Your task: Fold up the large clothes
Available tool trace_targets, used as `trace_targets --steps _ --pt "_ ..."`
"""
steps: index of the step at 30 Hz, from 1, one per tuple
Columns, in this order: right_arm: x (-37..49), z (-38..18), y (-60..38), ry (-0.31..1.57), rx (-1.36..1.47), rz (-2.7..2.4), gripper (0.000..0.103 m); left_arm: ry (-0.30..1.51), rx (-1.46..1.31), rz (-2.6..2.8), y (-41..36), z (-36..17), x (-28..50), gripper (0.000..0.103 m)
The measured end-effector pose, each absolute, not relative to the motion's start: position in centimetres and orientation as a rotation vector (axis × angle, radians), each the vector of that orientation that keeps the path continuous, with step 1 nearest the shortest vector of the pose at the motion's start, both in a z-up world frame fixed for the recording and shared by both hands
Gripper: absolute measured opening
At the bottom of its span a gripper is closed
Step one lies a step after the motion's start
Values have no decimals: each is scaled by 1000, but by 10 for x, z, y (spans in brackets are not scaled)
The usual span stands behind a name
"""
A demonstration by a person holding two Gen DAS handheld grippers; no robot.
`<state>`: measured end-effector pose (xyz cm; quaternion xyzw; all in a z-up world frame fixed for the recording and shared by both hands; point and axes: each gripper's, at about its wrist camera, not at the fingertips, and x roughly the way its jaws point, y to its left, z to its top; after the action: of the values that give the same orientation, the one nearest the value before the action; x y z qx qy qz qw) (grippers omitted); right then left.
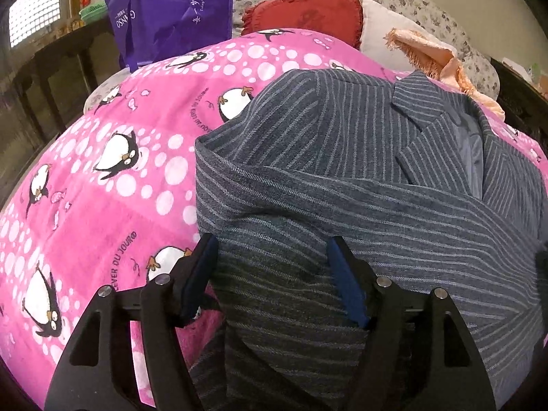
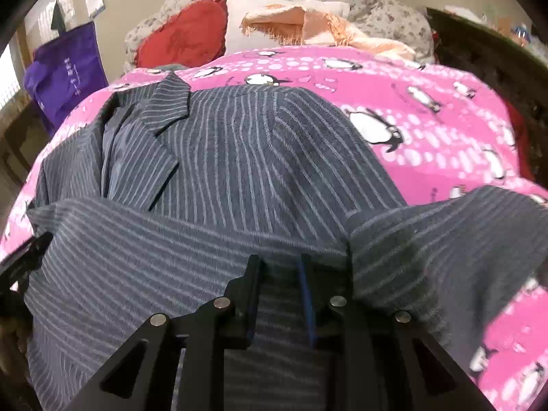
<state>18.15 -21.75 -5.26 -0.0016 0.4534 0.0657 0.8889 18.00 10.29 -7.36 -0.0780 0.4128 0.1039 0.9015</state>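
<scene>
Now the left tool (image 1: 272, 267) gapes over the grey striped wool jacket (image 1: 342, 171); right tool (image 2: 279, 275), nearly closed, seems to pinch its hem — lay it square.

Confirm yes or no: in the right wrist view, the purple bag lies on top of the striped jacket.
No. The purple bag hangs at the far left beside the bed, apart from the striped jacket, which lies on the pink penguin blanket.

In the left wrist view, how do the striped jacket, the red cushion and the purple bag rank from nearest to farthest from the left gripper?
1. striped jacket: directly under the left gripper, on the pink penguin blanket.
2. red cushion: beyond the blanket, at the head of the bed.
3. purple bag: top left. Bag and cushion are too close to call.
</scene>
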Motion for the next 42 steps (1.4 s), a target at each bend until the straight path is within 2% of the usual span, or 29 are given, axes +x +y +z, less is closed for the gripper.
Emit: trace_targets --steps 4,9,10,13,16,18,19,21,23,29,37,42 --pt "133 -31 -204 861 17 256 20 855 -154 218 102 -73 181 68" --pt "103 -73 -180 946 -50 290 24 854 -107 253 96 -47 170 68" --pt "100 -75 -185 897 -22 288 29 814 -125 238 95 -33 159 68" --pt "101 -69 -192 919 31 292 30 767 -132 171 83 -16 132 68" --pt "94 -43 -208 852 72 290 30 812 -57 126 68 -31 126 68" --pt "90 -17 -242 766 112 275 33 892 10 114 62 -63 125 69" --pt "90 -13 -259 749 129 264 38 881 4 101 64 -73 120 74" --pt "94 -4 -318 709 214 191 40 880 -70 112 77 -72 119 89" --pt "101 -14 -393 724 386 79 40 901 -151 108 90 -76 122 95" --pt "94 -70 -532 723 883 -109 40 900 -137 135 87 -77 125 97" --pt "122 -78 -546 598 1063 -44 42 900 -142 139 87 -78 126 98" --pt "112 -85 -558 414 1336 31 47 900 -141 140 88 -77 127 98"
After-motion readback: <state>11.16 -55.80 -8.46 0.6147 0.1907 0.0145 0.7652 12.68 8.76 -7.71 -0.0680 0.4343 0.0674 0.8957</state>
